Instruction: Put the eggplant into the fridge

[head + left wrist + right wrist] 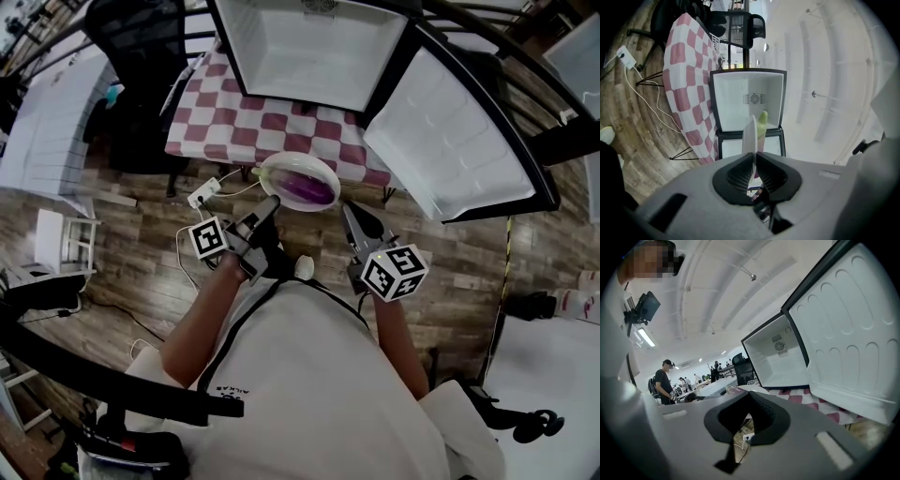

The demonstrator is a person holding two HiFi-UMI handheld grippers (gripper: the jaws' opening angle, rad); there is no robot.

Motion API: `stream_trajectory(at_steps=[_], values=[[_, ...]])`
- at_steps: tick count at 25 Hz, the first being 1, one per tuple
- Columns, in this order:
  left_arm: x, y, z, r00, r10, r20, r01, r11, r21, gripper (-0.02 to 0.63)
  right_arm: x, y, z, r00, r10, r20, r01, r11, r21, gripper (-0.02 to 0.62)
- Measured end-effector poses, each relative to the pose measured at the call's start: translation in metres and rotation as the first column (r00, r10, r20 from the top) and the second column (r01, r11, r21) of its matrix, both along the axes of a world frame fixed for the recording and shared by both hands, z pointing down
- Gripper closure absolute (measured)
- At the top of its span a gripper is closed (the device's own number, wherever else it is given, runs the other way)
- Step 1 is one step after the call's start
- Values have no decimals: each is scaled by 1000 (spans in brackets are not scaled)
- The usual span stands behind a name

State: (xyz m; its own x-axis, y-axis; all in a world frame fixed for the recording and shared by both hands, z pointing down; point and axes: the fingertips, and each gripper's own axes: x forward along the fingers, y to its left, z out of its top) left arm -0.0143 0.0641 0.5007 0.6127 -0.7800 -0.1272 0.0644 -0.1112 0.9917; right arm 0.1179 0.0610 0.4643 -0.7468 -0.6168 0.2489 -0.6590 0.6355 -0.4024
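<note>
Task incomplete: the eggplant (pixel 307 187) is lying on a white plate (pixel 274 169) held out in front of the open fridge (pixel 309 47), not yet inside. Judged remaining: carrying the plate up to the fridge and setting the eggplant in.

The left gripper (pixel 272 202) is clamping the plate's rim, which is sitting edge-on between its jaws, and is pointing roughly level toward the fridge. The right gripper (pixel 350 212) is showing jaws closed together with nothing visible between them, tips just beside the plate's opposite rim. Contact there cannot be confirmed.
</note>
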Motion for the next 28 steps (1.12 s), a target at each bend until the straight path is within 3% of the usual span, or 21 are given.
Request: stream_trajectory(at_steps=[9, 28], values=[[-8, -20, 8, 1000, -1, -4, 1, 1000, -23, 577, -5, -20, 9, 1000, 1, -7, -1, 1000, -26, 589], [-20, -133, 10, 999, 53, -7, -53, 998, -39, 577, -27, -120, 11, 1000, 28, -12, -28, 998, -52, 589]])
